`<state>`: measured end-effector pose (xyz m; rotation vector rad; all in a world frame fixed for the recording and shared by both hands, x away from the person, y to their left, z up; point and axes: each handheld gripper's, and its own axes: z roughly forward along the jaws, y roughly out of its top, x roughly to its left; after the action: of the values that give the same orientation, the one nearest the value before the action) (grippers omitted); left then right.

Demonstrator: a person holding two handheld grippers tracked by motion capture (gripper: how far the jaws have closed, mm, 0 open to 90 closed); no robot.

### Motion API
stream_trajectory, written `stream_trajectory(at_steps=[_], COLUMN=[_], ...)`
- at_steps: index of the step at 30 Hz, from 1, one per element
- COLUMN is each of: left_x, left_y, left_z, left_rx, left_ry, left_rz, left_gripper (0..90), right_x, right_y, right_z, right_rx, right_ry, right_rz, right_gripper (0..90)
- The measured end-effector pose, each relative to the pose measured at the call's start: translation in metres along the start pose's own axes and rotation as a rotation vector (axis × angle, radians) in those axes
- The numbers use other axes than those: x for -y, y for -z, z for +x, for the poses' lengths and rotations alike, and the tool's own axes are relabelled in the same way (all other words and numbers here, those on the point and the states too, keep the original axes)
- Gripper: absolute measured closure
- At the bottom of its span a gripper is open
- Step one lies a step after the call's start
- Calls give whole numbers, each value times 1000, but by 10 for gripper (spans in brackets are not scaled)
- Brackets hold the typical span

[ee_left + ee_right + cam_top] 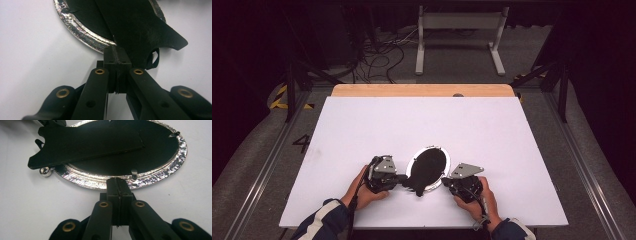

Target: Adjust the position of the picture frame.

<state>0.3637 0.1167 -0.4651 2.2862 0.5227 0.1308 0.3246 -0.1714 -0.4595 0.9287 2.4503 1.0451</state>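
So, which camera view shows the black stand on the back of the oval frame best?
The right gripper view: the black stand lies there full length across the oval frame. The left gripper view shows its flared foot close up; the high view shows a dark shape.

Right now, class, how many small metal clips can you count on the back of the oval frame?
2 in the right gripper view: one clip at the near rim by the gripper, another at the far right rim. The black stand may hide others.
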Motion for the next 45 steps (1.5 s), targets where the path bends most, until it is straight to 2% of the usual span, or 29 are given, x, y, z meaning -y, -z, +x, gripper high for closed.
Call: stream_trajectory(at_steps=[8,10,14,17,18,24,33,40,45], left_x=[-3,-4,-6,-9,-9,-13,-16,-18,-19], left_y=[-4,-5,-8,-11,-12,-16,-20,-21,-22], left_z=[-2,-3,-4,-4,-5,-7,-9,-9,-10], left_rx=[-5,-10,-3,-11,-8,-13,-20,-18,-22], left_ry=[9,2,13,1,12,4,4,6,8], left_rz=[-8,-8,-15,-17,-19,-26,-28,-30,-30], left_gripper=[890,890,888,889,888,891,891,891,892], right_x=[-1,-2,-2,-3,-3,-5,-8,-10,-11], right_y=[-2,-3,-4,-6,-6,-8,-11,-14,-15], right_z=[-7,-10,-17,-21,-22,-29,-38,-45,-46], right_rx=[24,32,43,57,58,80,88,81,88], right_ry=[-6,-16,-31,-36,-38,-45,-55,-83,-77], right_rz=[-5,-7,-12,-14,-15,-18,-18,-22,-19], right_gripper=[900,900,900,900,900,900,900,900,900])
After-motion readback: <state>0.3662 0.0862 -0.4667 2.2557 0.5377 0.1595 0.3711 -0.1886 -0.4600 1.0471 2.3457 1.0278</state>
